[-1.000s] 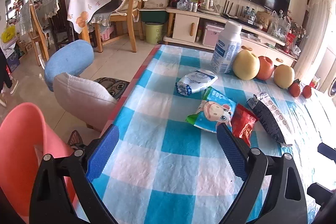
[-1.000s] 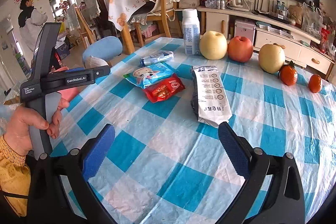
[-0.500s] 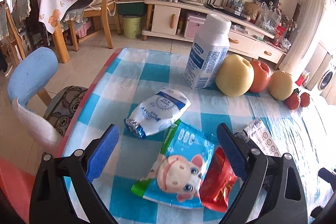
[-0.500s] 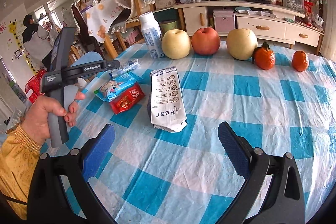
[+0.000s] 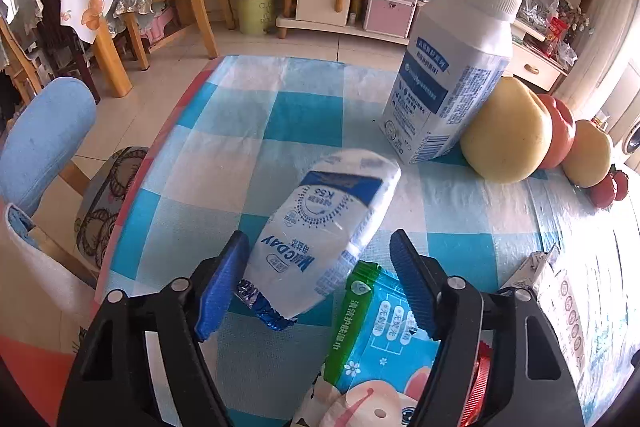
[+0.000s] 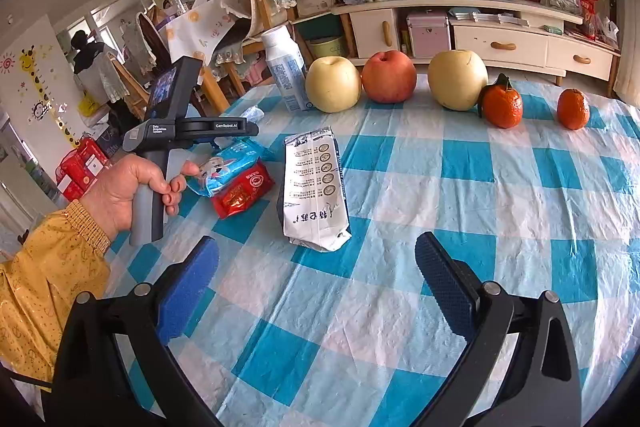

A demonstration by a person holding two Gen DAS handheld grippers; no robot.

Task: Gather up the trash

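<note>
The white milk pouch (image 5: pixel 324 239) is lying on the checked tablecloth (image 5: pixel 288 123) between the closing left gripper (image 5: pixel 320 267) pads, not yet pinched; the right gripper (image 6: pixel 316 291) is held wide, empty

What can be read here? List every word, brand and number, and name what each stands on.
"GenRobot.AI": body of the left hand-held gripper, right wrist view; its jaws have just been closing, white pouch between them.
"Data Acquisition System": same body.
"DAY", upside down, earlier letters unclear: that pouch.
"清洁护肤湿巾": green strip of the wipes pack.
Bottle and white bag print: too small to read.
</note>
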